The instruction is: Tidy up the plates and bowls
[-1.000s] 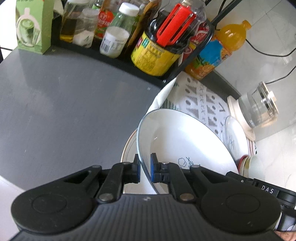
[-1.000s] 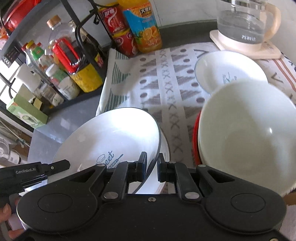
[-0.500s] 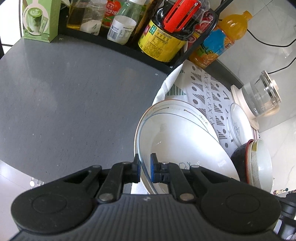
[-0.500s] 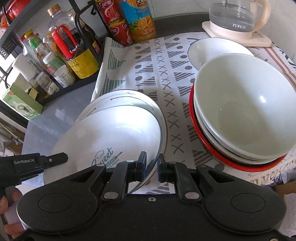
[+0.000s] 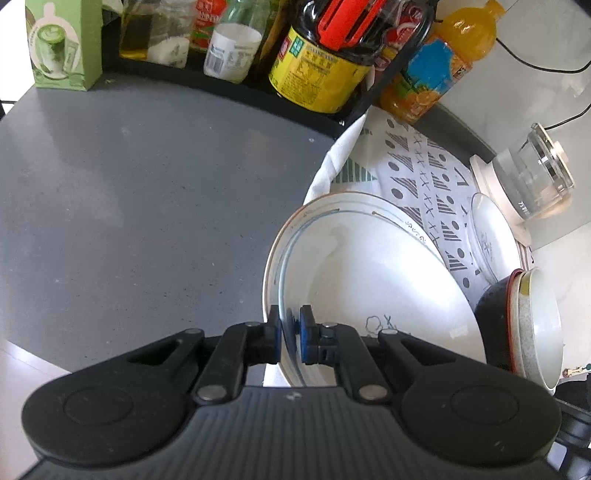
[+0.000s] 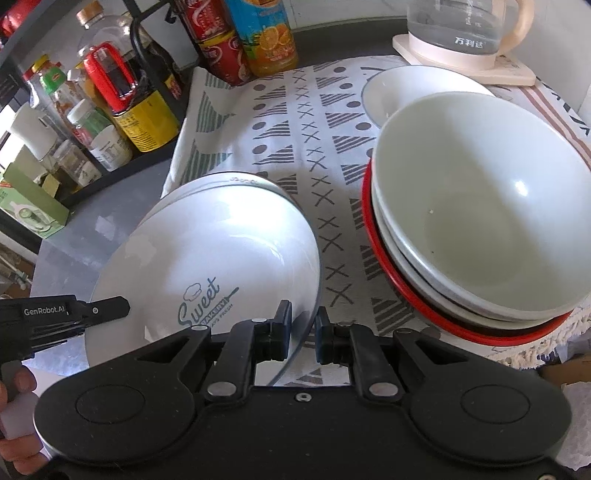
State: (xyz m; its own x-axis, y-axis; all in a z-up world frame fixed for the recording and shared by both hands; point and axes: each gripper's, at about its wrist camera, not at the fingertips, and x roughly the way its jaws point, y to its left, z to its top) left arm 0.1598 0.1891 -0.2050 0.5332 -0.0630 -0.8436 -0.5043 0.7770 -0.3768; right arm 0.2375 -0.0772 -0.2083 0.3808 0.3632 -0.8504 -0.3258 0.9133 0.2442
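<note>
A white plate with "Sweet" lettering (image 6: 214, 254) sits tilted on a larger rimmed plate (image 5: 369, 214) at the patterned cloth's left edge. My left gripper (image 5: 290, 334) is shut on the white plate's rim (image 5: 369, 295). My right gripper (image 6: 303, 334) has its jaws slightly parted around the plate's opposite rim. A stack of bowls (image 6: 480, 206) with a red-rimmed one at the bottom stands right of the plates; it also shows in the left wrist view (image 5: 528, 321). A small white bowl (image 6: 406, 88) lies behind the stack.
A patterned cloth (image 6: 306, 122) covers the grey counter (image 5: 147, 192). A black rack with bottles and jars (image 5: 314, 62) lines the back. An orange juice bottle (image 6: 269, 33) and red cans stand nearby. A glass kettle (image 6: 465, 26) sits at the back right.
Both grippers have lowered the white plate onto the larger plate. The right gripper's jaws have loosened on the rim. The bowl stack now sits on the cloth.
</note>
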